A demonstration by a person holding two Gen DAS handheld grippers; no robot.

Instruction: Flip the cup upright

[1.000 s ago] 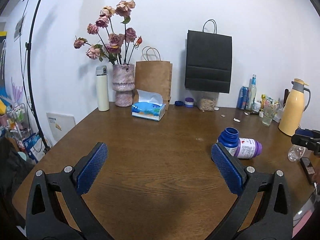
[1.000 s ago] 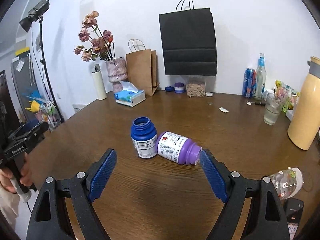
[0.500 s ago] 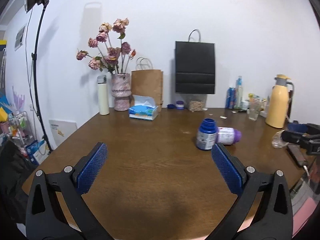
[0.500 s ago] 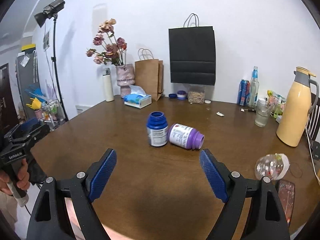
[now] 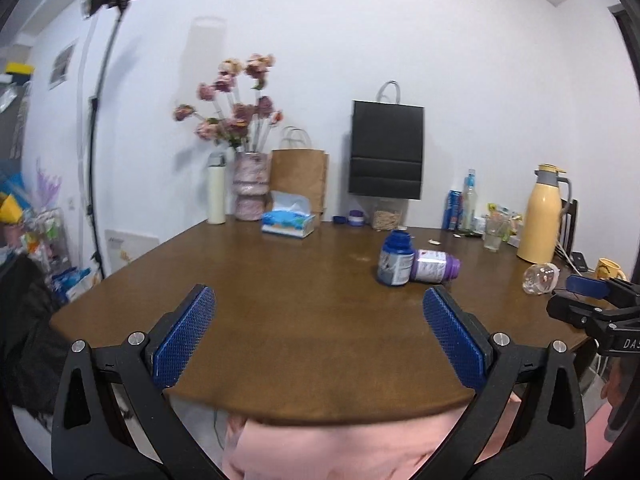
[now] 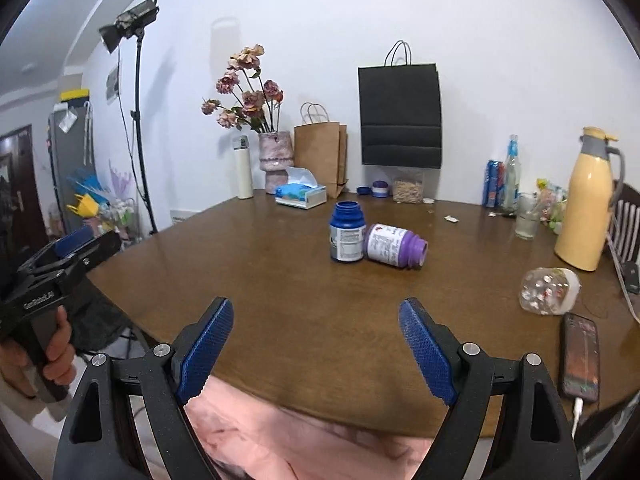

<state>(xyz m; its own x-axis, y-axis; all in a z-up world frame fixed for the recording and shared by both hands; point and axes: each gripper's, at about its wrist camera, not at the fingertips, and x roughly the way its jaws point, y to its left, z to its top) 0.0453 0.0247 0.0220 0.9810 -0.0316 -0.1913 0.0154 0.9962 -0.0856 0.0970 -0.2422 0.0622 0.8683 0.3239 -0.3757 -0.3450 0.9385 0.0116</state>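
Cup: the purple bottle lies on its side mid-surface, its base touching the upright blue bottle.
Grippers: left gripper and right gripper both spread wide, grasping nothing, back at the near edge of the surface.
Risk: a round body could roll away from a glancing pinch; a sideways reach could topple the blue bottle (they touch).
Nearby: a clear jar on its side and a phone lie to the right, apart from the approach.
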